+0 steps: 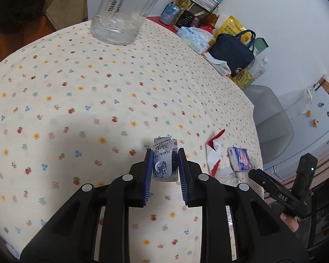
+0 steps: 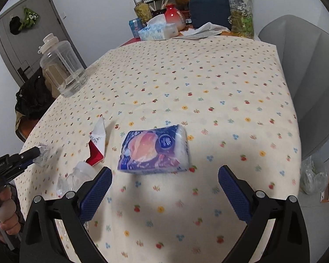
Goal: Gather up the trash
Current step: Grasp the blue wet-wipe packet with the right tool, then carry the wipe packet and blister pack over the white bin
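The blister pack [image 1: 163, 160] (long axis pointing away) is clamped by the left gripper [image 1: 165, 164]; the right gripper [image 2: 164, 188] is spread wide over the tissue packet [image 2: 153, 151], nothing grasped.

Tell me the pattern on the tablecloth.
Cream tablecloth dotted with small red, yellow and blue flowers; clearest in the right wrist view.

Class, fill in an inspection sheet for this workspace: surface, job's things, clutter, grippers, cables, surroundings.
Surface: table under a flowered cloth.
Job's things: blister pack; tissue packet; red-and-white wrapper; crumpled clear plastic.
Clutter: big clear jug, tissue box, navy bag, bottles along the far edge.
Grippers: left gripper shut on the blister pack; right gripper open, short of the tissue packet.
Cables: nothing seen.
Surroundings: grey chair, door, white wall.
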Available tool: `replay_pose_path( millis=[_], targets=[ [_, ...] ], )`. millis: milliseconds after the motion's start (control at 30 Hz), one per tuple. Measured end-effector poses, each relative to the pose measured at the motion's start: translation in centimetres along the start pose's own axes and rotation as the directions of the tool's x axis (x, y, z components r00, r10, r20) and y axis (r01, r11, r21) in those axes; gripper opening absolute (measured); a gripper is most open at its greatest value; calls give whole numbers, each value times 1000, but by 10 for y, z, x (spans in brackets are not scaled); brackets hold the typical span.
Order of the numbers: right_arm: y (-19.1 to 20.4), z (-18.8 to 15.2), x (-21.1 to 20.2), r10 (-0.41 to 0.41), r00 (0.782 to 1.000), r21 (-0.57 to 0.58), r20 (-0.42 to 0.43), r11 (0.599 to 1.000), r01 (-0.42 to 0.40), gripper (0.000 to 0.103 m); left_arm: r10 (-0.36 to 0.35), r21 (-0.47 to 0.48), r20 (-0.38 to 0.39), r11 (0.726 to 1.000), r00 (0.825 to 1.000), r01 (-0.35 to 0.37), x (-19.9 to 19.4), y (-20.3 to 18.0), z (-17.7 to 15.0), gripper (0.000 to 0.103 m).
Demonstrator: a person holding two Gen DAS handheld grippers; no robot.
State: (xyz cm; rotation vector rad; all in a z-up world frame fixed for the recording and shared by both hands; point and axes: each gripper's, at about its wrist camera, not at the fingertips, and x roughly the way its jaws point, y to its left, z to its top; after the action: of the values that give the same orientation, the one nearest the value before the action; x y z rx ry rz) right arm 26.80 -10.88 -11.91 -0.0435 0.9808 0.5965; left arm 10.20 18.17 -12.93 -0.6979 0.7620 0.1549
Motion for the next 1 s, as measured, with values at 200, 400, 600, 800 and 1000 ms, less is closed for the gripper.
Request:
replay_pose_path(
  millis=[200,400,600,800,1000],
  targets=[
    [12,4,24,-69,997,-58,-25,996,68,92,-1,3,-1,1000,1000,1,-1,0,-1,24],
    [15,-1,16,-85,996,-94,-32,992,82,64,-9,17,-6,1000,1000,9,4,-9,-3,24],
    [6,-15,-14,-79,997,-72,3,994,79,59,-28,45,-23,999,999,29,11,-26,-8,24],
    [-14,-28,-48,-71,996,-11,49,997,72,59,-58,93,-34,994,998,61,16,-54,-12,24],
    [-37,-44,-80,-74,993,62,93,996,69,59,-106,155,-60,981,993,114,24,-94,-19,24]
  ],
)
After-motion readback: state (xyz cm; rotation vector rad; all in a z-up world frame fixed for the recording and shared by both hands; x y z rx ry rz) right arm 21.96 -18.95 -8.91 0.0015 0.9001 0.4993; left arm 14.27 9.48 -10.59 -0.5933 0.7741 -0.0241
